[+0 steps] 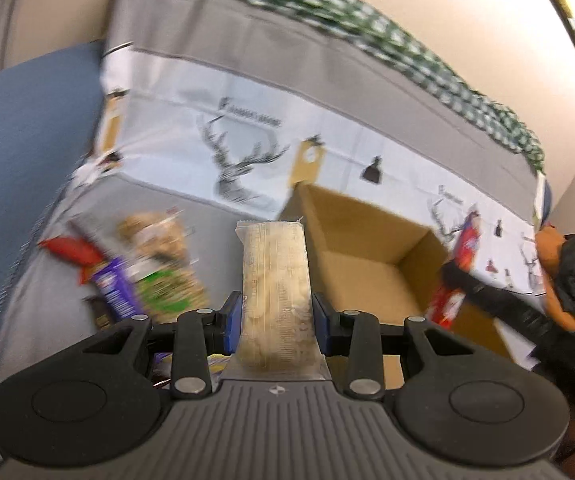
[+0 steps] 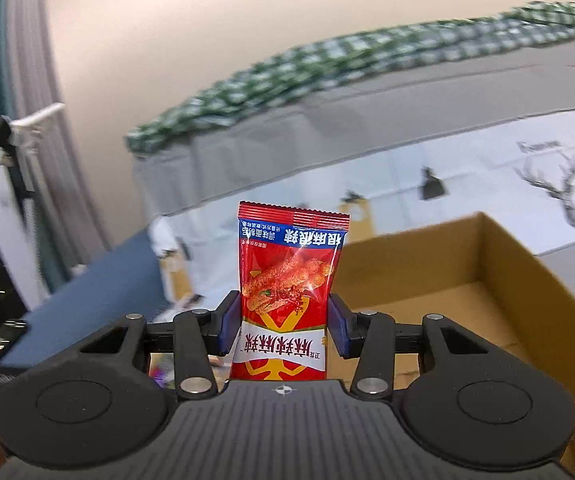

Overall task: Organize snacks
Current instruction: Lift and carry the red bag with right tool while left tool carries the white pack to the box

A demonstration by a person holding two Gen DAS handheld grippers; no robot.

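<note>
**Two packets carried toward the box**

While each gripper carried one snack, I judged the step in hand to be the transfer into the cardboard box [image 1: 371, 264]. The pale wafer packet [image 1: 275, 288] stood lengthwise in my left gripper [image 1: 277, 322], its blue pads [image 1: 233, 322] pinching the packet's sides, with the box just beyond and to the right. The red spicy-snack packet [image 2: 289, 292] stood upright in my right gripper [image 2: 285, 326], the jaws closed against its lower sides; the box's open mouth [image 2: 447, 288] lay behind it and to the right, apparently empty in both views. The remaining loose snacks [image 1: 143, 276] lay in a heap on the grey sheet [image 1: 39, 280], left of the box. To do this step well, I would bring each packet fully over the box wall before letting go, lower it close to the floor, and release one side at a time so the grippers did not collide above the opening.
</note>
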